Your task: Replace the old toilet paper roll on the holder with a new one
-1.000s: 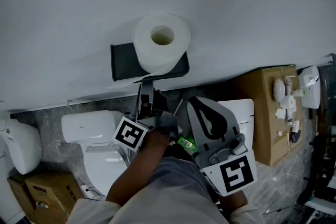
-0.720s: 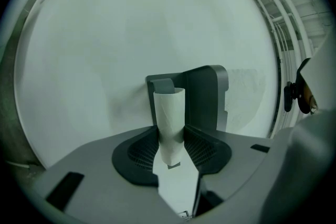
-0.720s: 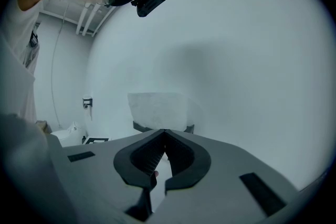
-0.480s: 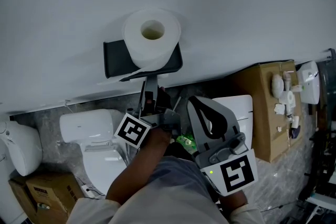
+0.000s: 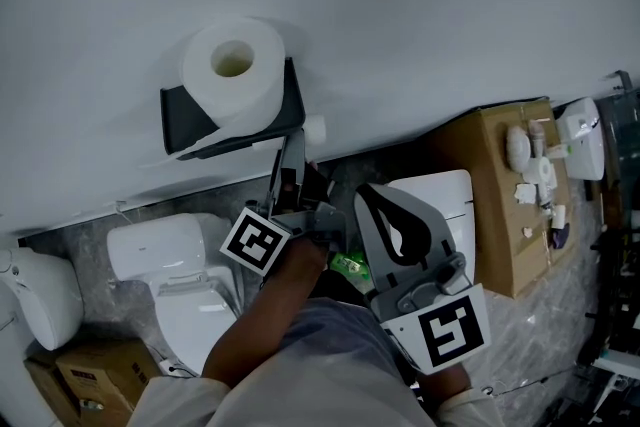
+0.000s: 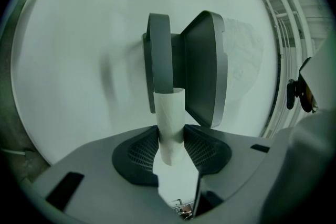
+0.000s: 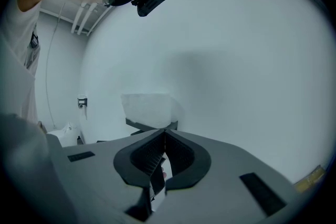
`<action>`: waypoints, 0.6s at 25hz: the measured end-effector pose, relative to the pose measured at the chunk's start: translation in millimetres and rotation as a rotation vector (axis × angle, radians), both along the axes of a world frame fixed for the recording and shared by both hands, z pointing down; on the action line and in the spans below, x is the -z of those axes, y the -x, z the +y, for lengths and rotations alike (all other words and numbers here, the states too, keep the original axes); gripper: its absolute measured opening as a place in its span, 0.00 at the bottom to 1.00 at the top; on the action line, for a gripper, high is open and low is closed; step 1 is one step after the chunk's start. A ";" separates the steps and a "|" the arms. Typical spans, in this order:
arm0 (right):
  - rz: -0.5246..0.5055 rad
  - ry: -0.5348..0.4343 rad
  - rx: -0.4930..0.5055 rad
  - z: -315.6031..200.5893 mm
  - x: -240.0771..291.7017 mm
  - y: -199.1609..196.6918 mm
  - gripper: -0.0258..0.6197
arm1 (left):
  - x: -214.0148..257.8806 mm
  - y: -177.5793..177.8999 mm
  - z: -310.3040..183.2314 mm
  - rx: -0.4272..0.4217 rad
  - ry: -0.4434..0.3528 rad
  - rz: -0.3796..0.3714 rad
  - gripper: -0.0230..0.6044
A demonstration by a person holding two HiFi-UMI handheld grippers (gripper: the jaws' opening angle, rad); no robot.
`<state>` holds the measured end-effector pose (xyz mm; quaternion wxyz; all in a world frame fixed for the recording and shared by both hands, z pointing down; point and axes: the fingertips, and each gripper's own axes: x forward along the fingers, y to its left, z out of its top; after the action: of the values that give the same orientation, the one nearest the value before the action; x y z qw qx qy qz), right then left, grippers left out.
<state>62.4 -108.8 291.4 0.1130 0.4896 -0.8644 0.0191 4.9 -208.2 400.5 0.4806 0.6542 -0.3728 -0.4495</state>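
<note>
Against the white wall, at about eleven o'clock in the head view, the new toilet paper roll rests on top of the dark holder, its hollow core facing the camera. At five o'clock from it, the left gripper has its jaws clamped on the bare cardboard tube, which stands upright between the pads in front of the holder. The right gripper, at four o'clock from the left one, has its jaws pressed together with nothing between them. A cardboard box sits at three o'clock, a toilet at eight.
</note>
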 end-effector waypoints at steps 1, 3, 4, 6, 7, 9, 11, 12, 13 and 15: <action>-0.002 0.000 -0.009 1.6 0.7 -5.1 0.07 | 0.1 -5.9 1.2 -0.007 0.002 0.001 0.29; -0.001 -0.011 -0.029 3.5 2.8 -16.4 0.07 | 0.1 -17.4 2.6 -0.024 0.002 -0.001 0.29; 0.000 -0.023 -0.039 3.1 4.1 -21.5 0.07 | -0.3 -22.6 2.5 -0.034 0.001 -0.005 0.29; -0.002 -0.035 -0.051 2.6 5.3 -29.0 0.07 | -1.5 -32.8 1.8 -0.053 -0.002 -0.012 0.29; -0.002 -0.026 -0.054 3.6 4.2 -31.4 0.07 | -2.3 -37.6 1.9 -0.062 -0.002 -0.015 0.29; 0.002 -0.014 -0.058 6.5 3.0 -34.8 0.07 | -3.4 -45.3 3.5 -0.077 -0.001 -0.018 0.29; 0.004 -0.028 -0.068 7.8 5.5 -39.3 0.07 | -3.4 -52.3 6.3 -0.094 -0.001 -0.022 0.29; 0.002 -0.035 -0.073 8.1 6.9 -41.4 0.07 | -3.5 -56.6 8.0 -0.104 -0.001 -0.026 0.29; -0.001 -0.038 -0.077 8.7 7.5 -43.6 0.07 | -4.2 -61.7 10.1 -0.115 -0.001 -0.031 0.29; -0.002 -0.031 -0.083 10.9 6.0 -47.7 0.07 | -7.6 -73.0 15.6 -0.139 0.004 -0.044 0.29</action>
<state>110.1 -97.9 285.4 0.1037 0.5266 -0.8437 0.0107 77.9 -192.5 408.1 0.5036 0.6874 -0.3377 -0.3998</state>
